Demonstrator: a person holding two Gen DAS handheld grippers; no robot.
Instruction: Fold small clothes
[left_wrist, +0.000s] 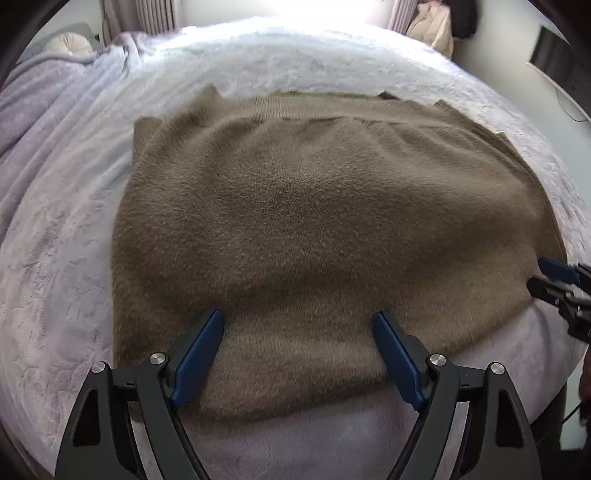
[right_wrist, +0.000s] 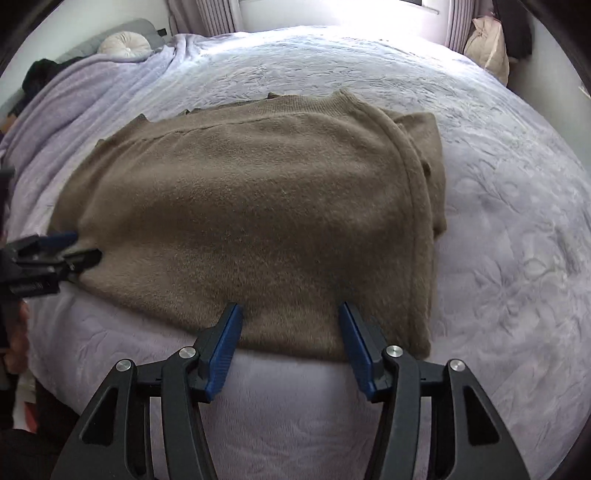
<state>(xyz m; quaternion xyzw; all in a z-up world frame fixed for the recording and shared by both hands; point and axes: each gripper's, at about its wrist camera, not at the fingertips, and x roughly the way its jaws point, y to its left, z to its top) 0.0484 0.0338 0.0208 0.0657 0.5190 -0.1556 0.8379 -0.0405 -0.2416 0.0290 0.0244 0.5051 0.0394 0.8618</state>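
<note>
My left gripper (left_wrist: 297, 321) was released, fingers spread over the near hem of the sweater (left_wrist: 325, 229). My right gripper (right_wrist: 290, 314) was likewise released over the same hem, toward its right corner. Both pointed forward, low over the bed (right_wrist: 498, 221). The sweater lay flat on the bed, collar (right_wrist: 306, 101) pointing away from me, long axis running left to right.

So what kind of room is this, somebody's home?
Most likely a bedroom at home: a brown sweater lies on a wide bed with a lavender cover, a round cushion near its head, curtains behind.
</note>
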